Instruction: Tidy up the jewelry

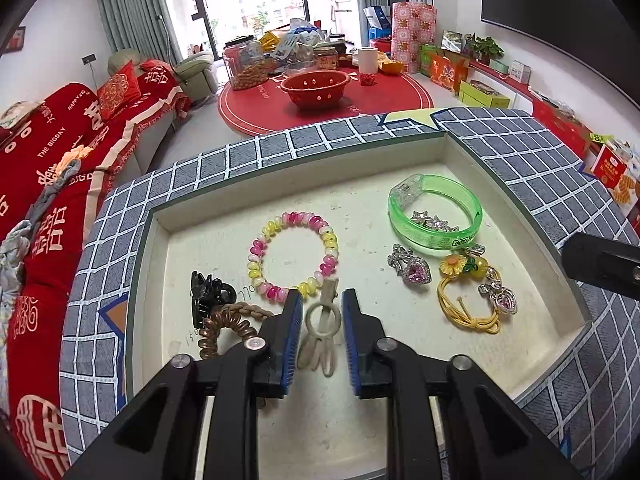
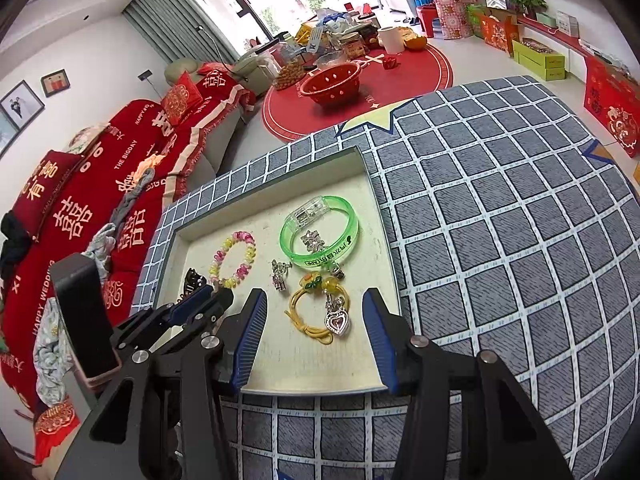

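A shallow white tray point(image 1: 452, 152) holds the jewelry. My left gripper point(image 1: 322, 300) is open, its jaws either side of a beige hair clip point(image 1: 320, 328) without touching it. Left of it lie a brown coil hair tie point(image 1: 228, 332) and a black claw clip point(image 1: 208, 292). A pink-yellow bead bracelet point(image 1: 292, 254), a green bangle point(image 1: 434, 216) with star clips inside, a heart pendant point(image 1: 412, 268) and a yellow flower hair tie point(image 1: 472, 296) lie further in. My right gripper point(image 2: 314, 300) is open above the yellow hair tie point(image 2: 316, 312), empty.
The tray point(image 2: 372, 184) sits on a grey checked cloth point(image 2: 500, 220). The left gripper shows at the tray's left in the right wrist view point(image 2: 192, 304). A red sofa point(image 1: 60, 184) is to the left; a red round mat with a colander point(image 1: 316, 86) lies beyond.
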The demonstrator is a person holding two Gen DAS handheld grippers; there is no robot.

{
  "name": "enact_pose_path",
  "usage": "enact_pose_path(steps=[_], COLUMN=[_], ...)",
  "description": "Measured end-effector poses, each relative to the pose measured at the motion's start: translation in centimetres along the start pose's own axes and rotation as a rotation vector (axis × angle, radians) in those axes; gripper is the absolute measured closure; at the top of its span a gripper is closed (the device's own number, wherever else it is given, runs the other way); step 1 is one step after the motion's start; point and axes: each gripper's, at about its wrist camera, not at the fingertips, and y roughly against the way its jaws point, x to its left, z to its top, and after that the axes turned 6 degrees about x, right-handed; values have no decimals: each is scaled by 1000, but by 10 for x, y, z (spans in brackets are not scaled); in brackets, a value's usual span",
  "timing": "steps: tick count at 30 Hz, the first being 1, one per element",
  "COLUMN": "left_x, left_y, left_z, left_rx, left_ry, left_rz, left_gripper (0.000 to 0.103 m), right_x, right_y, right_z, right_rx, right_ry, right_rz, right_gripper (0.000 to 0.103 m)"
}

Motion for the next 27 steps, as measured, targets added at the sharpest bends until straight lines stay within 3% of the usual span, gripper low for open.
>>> enact_pose_path(steps=[1,2,16,25,27], left_x=[1,2,10,23,27], left_y=[1,4,23,36,40], left_z=[0,-1,-2,-16,-21], left_rx=[-11,-30,-73,-58,-53], left_ry=[14,24,31,45,57], left_rz=[9,15,35,45,38], left_gripper=[13,6,5,0,0], right_x=[0,0,7,24,28], right_y=[2,3,0,-3,-2], right_z=[-1,-3,-10,-19,-21], right_rx=[-2,-4,12,19,5], right_ry=[0,0,38,109,128], right_rz=[0,0,-46,-134,-166], right_gripper=[50,50,49,22,22])
